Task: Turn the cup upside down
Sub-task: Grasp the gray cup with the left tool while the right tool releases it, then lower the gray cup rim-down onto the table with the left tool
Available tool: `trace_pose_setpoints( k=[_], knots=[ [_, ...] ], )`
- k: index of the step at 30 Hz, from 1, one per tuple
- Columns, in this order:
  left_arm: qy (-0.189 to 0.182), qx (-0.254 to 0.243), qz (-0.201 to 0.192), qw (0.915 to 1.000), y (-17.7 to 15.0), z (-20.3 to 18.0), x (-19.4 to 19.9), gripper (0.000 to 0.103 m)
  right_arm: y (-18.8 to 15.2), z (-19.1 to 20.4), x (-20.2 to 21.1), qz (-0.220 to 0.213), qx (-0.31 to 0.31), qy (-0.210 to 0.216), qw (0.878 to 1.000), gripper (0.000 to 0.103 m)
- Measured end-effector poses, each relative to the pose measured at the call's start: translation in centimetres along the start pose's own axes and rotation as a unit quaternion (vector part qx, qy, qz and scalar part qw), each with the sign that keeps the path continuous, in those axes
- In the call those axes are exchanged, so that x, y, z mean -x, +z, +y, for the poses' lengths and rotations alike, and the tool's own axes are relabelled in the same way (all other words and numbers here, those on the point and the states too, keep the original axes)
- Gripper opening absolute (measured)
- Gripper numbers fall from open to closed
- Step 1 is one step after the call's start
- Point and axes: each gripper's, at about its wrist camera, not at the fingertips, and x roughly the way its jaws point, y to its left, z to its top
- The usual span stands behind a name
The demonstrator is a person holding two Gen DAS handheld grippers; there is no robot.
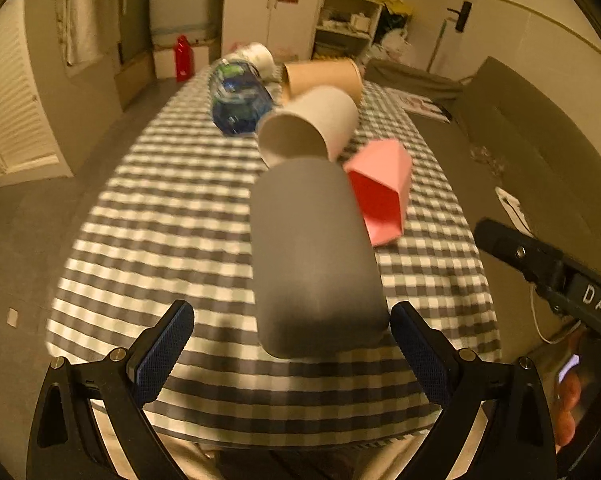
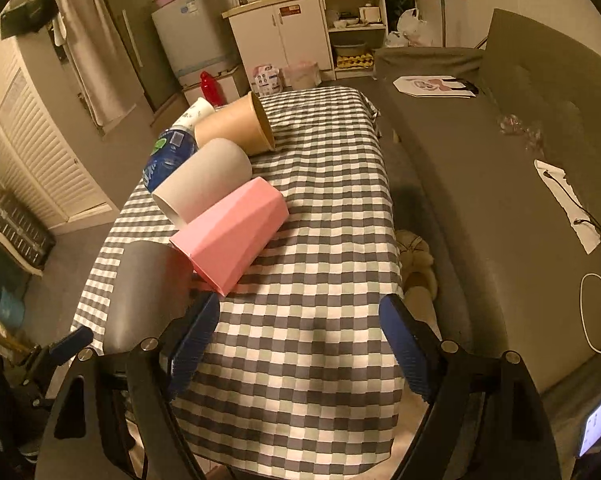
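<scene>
A dark grey cup (image 1: 314,256) lies on its side on the checked tablecloth (image 1: 160,216), its closed base toward me. My left gripper (image 1: 290,354) is open, its blue pads on either side of the cup's near end; I cannot tell whether they touch it. The grey cup also shows at the left of the right wrist view (image 2: 148,296). My right gripper (image 2: 298,348) is open and empty above the cloth (image 2: 320,200), to the right of the grey cup.
Lying in a row behind the grey cup are a pink faceted cup (image 1: 382,190), a white cup (image 1: 310,128), a tan paper cup (image 1: 324,78), a plastic bottle (image 1: 238,96) and a small white cup (image 1: 260,56). A grey sofa (image 2: 500,184) runs along the table's right.
</scene>
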Motion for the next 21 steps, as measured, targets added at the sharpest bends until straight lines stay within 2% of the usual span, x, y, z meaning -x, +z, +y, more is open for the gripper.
trace_pose_setpoints(
  k=[5, 7, 8, 9, 12, 21],
  knots=[
    [-0.031, -0.001, 0.01, 0.9995, 0.1, -0.3, -1.3, 0.098, -0.2, 0.3, -0.5, 0.007, 0.007, -0.006, 1.0, 0.082],
    [-0.051, -0.005, 0.013, 0.9986, 0.1, -0.4, -1.7, 0.087, -0.2, 0.4, -0.6, 0.01, 0.012, -0.01, 1.0, 0.082],
    [-0.066, -0.007, 0.017, 0.9977, 0.1, -0.5, -1.8, 0.078, -0.2, 0.5, -0.7, 0.012, 0.015, -0.013, 1.0, 0.082],
    [-0.076, -0.011, 0.017, 0.9969, 0.1, -0.7, -1.8, 0.075, -0.2, 0.5, -0.7, 0.013, 0.016, -0.015, 1.0, 0.082],
    [-0.069, -0.029, 0.011, 0.9971, 0.2, -1.0, -1.5, 0.075, -0.2, 0.6, -0.8, 0.016, 0.02, -0.02, 0.999, 0.082],
    [-0.041, -0.035, -0.015, 0.9984, 1.1, 1.5, 2.7, 0.074, -0.1, 1.2, -1.0, 0.018, 0.028, -0.021, 0.999, 0.082]
  ],
)
